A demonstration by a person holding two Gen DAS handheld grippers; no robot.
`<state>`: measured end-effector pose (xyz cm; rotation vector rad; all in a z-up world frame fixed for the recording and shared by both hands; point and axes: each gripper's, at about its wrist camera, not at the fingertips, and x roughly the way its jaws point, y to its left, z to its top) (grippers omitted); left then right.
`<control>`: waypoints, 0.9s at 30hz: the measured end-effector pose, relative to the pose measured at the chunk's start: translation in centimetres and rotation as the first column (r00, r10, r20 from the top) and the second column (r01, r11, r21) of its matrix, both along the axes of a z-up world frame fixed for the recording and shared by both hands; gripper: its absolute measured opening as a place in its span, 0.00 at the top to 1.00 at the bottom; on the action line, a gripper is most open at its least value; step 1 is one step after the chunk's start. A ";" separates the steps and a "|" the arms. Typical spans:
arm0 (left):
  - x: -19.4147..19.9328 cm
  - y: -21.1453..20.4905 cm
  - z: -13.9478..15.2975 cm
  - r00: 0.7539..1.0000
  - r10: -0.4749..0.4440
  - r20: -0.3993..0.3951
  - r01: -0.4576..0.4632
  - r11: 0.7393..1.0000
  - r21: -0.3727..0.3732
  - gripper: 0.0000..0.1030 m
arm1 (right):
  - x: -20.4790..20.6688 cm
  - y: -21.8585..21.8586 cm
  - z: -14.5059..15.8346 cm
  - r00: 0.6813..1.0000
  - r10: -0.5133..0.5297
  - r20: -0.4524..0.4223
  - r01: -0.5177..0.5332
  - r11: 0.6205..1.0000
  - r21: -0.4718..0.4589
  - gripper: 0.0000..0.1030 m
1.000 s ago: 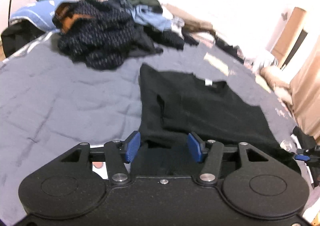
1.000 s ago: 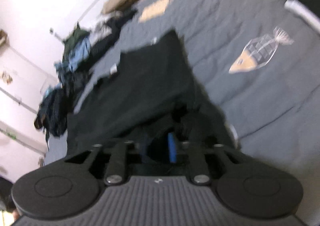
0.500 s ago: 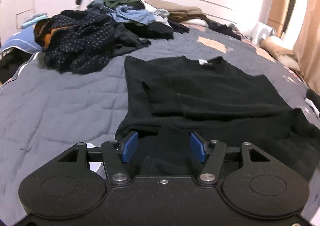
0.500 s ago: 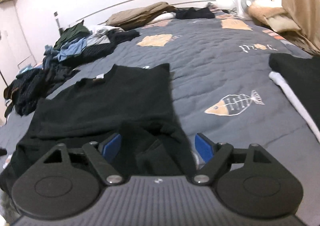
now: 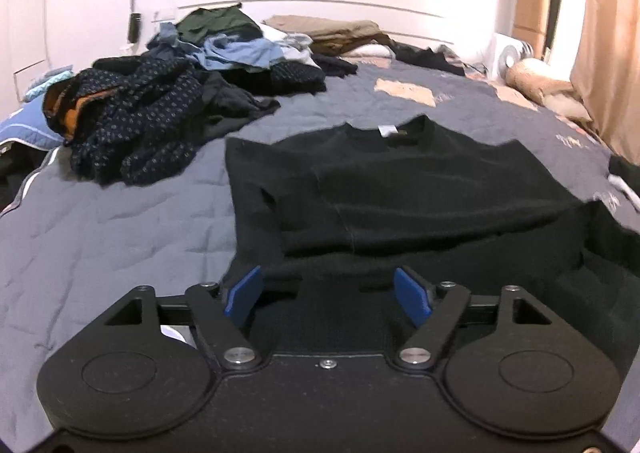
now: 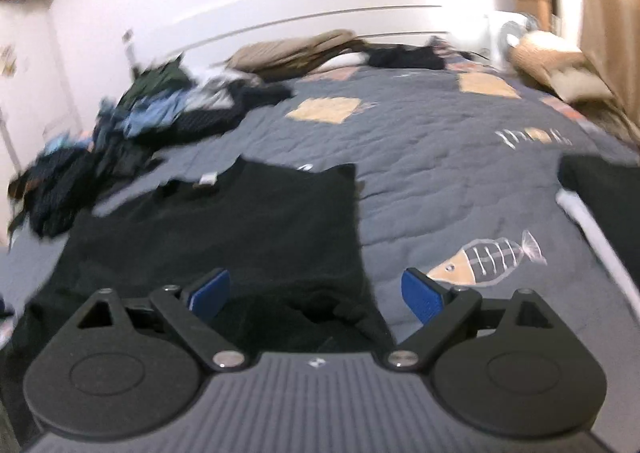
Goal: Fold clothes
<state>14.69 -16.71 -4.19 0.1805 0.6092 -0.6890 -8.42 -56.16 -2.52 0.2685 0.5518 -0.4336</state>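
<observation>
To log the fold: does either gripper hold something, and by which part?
Nothing is held. Both grippers' jaws have just been opening over the black sweater's near hem.

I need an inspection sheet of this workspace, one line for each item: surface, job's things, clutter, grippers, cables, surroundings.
Surface: bed with a grey quilt, printed with a fish and tan patches.
Job's things: black sweater lying flat, collar and white label at the far end, near hem bunched at the grippers.
Clutter: heap of unfolded clothes at the far left; a folded dark garment at the right edge.
Grippers: left gripper open, its jaws have just been opening, sweater hem between the pads but not pinched; right gripper open, also just opened, over the sweater's right edge.
Cables: nothing seen.
Surroundings: white headboard, curtain, small fan.
</observation>
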 end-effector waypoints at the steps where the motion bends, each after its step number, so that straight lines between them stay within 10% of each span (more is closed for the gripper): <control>1: 0.2 0.1 0.2 1.000 0.009 -0.002 -0.009 1.000 -0.005 0.29 | 0.2 0.4 0.1 0.999 0.019 -0.027 -0.019 0.999 -0.035 0.10; 7: 0.5 1.0 0.4 1.000 0.005 0.001 -0.005 1.000 0.008 0.29 | 1.5 3.3 -0.6 0.971 0.147 -0.189 -0.189 0.955 -0.228 0.10; 21: 1.0 1.1 -1.2 1.000 -0.006 -0.029 0.008 0.998 0.057 0.28 | 3.5 5.5 -3.6 0.927 0.230 -0.296 -0.312 0.911 -0.269 0.14; 27: 1.4 0.7 -1.5 0.999 -0.010 -0.047 0.012 0.999 0.047 0.28 | 4.1 5.9 -4.4 0.915 0.243 -0.322 -0.346 0.884 -0.315 0.51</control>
